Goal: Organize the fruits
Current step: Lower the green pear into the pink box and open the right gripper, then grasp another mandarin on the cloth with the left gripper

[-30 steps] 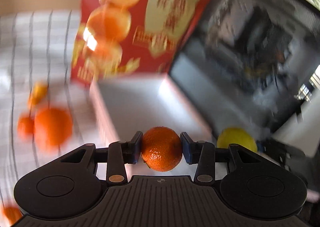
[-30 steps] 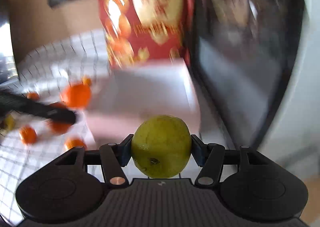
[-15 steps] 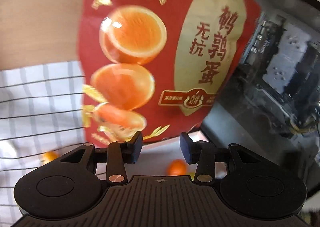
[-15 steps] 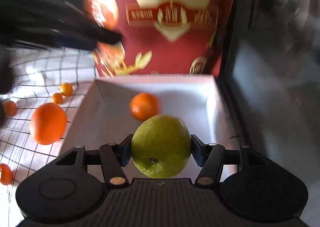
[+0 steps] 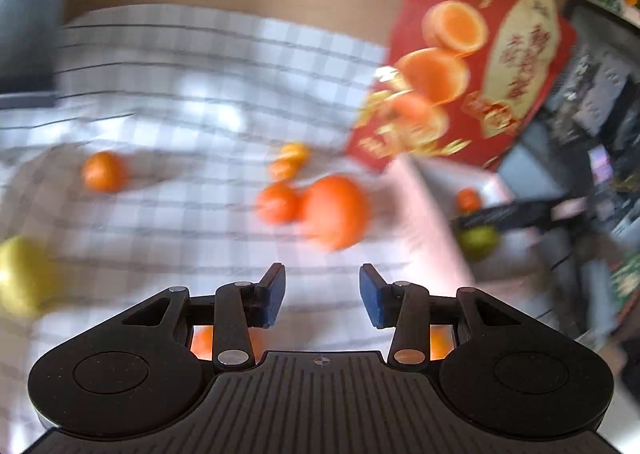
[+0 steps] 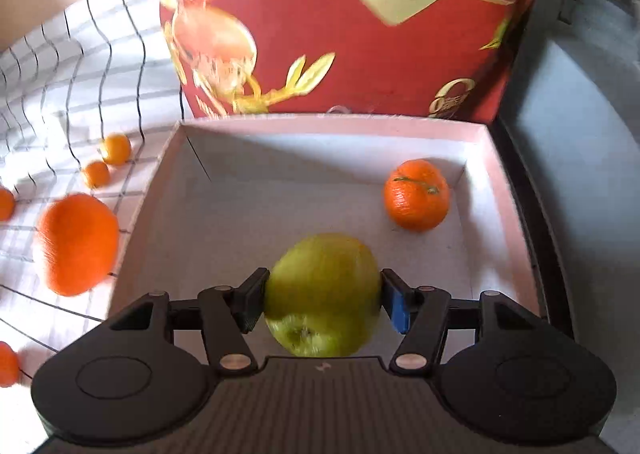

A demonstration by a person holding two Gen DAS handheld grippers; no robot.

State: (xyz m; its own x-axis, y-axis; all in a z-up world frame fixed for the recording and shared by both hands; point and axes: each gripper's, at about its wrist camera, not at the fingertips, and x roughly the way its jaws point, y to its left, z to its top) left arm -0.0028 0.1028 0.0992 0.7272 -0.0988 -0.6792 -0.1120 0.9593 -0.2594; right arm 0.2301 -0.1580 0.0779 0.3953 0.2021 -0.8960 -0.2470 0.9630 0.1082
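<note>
My right gripper (image 6: 322, 304) is shut on a green fruit (image 6: 322, 294) and holds it low over the white box (image 6: 160, 170). A mandarin (image 6: 416, 194) lies in the box's far right corner. My left gripper (image 5: 322, 298) is open and empty above the checked cloth (image 5: 180, 94), left of the box (image 5: 424, 214). A large orange (image 5: 334, 210) and several small mandarins lie on the cloth ahead of it. The right gripper with the green fruit (image 5: 478, 240) shows at the right of the left wrist view.
The box's red printed lid (image 6: 380, 34) stands upright behind it. A yellow-green fruit (image 5: 20, 278) lies at the far left of the cloth. A dark appliance (image 6: 580, 94) stands to the right of the box. More mandarins (image 6: 116, 148) lie left of the box.
My left gripper let go of its mandarin into the box, then swung left over the cloth. My right gripper moved forward and down into the box with the green fruit.
</note>
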